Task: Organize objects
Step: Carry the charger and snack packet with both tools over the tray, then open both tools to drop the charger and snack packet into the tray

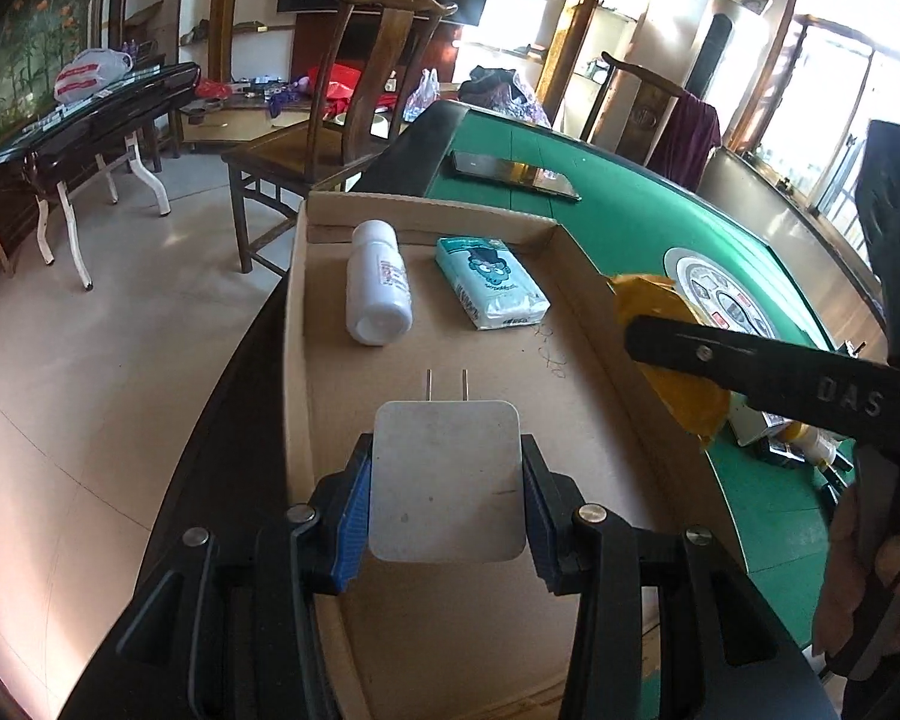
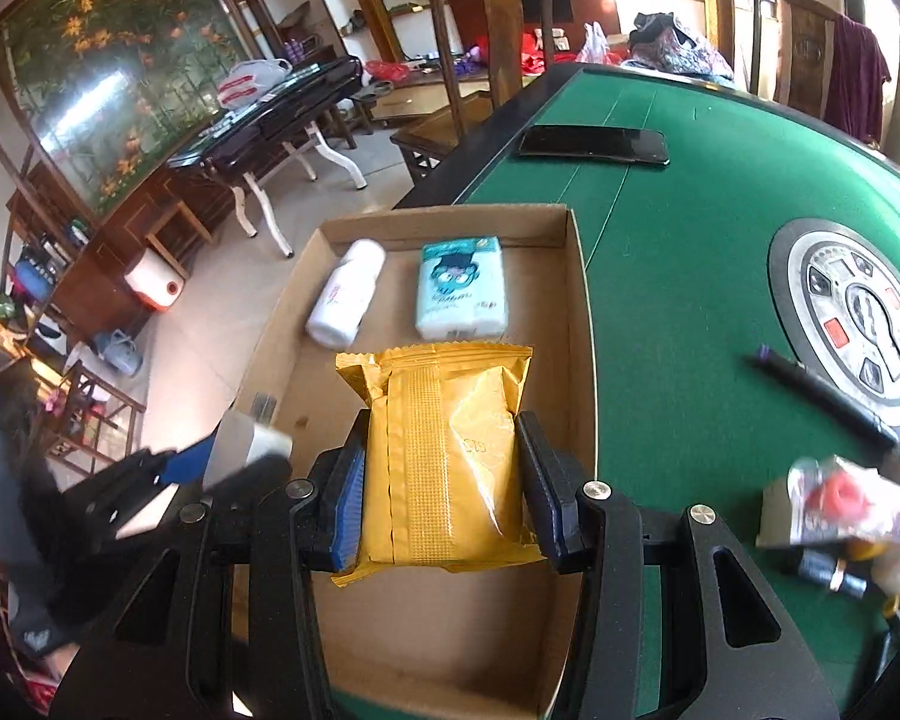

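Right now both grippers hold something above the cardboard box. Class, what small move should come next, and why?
Probably lower the left gripper and set its flat white plug adapter on the bare floor of the shallow cardboard box, nearer than the white plastic bottle and the pale blue tissue pack. The right gripper holds the yellow foil packet.

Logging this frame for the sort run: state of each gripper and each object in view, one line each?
left gripper: shut on white charger, over the box
white charger: held, prongs pointing forward
right gripper: shut on yellow packet, over the box
yellow packet: held, sealed
cardboard box: open-topped, on the green table
white bottle: lying on its side in the box
tissue pack: lying flat in the box
phone: flat on the table, screen dark
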{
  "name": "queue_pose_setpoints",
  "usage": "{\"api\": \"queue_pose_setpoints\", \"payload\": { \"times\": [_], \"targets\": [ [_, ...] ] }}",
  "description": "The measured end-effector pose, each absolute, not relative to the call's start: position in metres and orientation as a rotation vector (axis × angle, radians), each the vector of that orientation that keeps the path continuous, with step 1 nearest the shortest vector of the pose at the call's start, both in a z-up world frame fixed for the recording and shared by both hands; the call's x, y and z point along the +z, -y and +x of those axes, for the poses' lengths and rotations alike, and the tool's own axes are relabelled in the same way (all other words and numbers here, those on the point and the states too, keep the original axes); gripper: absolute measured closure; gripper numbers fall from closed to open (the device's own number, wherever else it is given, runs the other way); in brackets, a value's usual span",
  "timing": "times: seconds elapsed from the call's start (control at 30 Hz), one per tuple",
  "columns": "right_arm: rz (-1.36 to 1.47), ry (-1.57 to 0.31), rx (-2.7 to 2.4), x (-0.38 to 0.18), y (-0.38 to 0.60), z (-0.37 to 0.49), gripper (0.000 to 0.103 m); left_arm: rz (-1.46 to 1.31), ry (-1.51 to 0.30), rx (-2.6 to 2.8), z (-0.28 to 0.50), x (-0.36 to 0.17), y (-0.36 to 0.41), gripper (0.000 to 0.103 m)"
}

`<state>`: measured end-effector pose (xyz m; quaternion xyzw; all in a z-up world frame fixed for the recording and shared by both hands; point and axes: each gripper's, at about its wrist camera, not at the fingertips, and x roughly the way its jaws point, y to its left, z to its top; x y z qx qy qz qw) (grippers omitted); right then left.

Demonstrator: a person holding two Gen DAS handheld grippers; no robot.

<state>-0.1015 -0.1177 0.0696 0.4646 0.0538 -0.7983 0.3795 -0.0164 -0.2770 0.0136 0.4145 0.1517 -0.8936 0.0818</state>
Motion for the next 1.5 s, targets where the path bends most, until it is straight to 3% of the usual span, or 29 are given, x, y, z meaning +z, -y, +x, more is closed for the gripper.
{"api": "queue_pose_setpoints", "payload": {
  "times": [0.2,0.63,1.5],
  "targets": [
    [1.255,-0.126,-2.048,0.065,0.150,-0.147,0.057,1.349,-0.437,-2.640,-0.052,0.014,0.269,0.059],
    [1.328,-0.160,-2.107,0.036,0.187,-0.208,0.057,1.423,-0.591,-2.548,-0.095,-0.011,0.280,0.059],
    [1.307,-0.137,-2.129,0.032,0.178,-0.216,0.056,1.328,-0.588,-2.625,-0.089,-0.003,0.275,0.054]
  ]
}}
